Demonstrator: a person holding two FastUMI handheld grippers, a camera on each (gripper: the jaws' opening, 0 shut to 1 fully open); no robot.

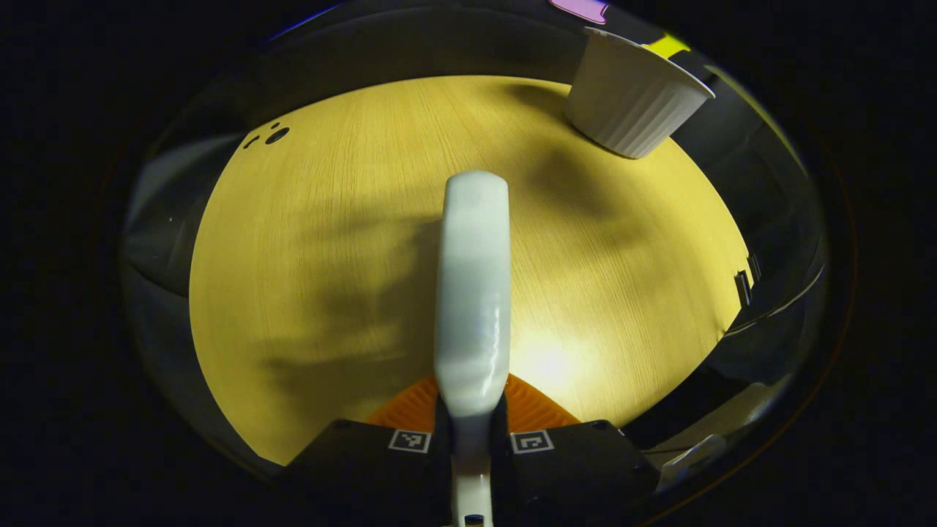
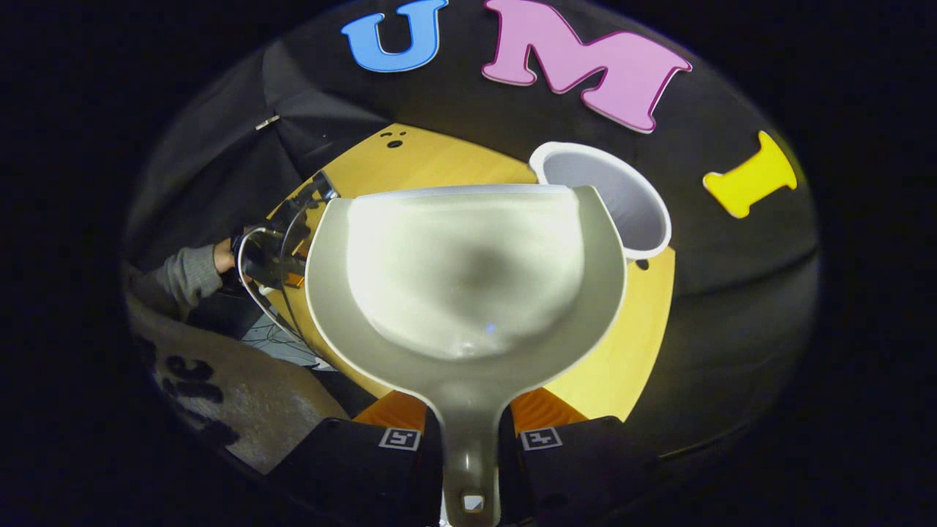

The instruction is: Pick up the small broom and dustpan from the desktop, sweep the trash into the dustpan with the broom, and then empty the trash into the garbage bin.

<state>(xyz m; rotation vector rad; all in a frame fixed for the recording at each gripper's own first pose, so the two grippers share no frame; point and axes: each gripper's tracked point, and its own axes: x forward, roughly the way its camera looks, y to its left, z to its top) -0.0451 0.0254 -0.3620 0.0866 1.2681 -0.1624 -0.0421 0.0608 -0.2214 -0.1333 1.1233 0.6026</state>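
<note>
The left gripper [image 1: 472,432] was clamped on the handle of the one small broom [image 1: 473,293], both fingers pressing its sides; the handle ran forward over the wooden desktop [image 1: 307,241], and the bristles were cut off from sight. Beyond it, at the far edge of the desktop, stood one white ribbed bin [image 1: 631,95], seen from the side, so its inside was hidden there. The right gripper [image 2: 470,435] was closed on the stem of the one dustpan [image 2: 468,271], held above the desktop [image 2: 439,165] with its front lip just at the bin [image 2: 622,197]. The pan looked empty. The bin's visible inner wall was bare, its bottom hidden by the pan. To the left, a sleeved hand [image 2: 219,258] held the other gripper, hard to make out.
</note>
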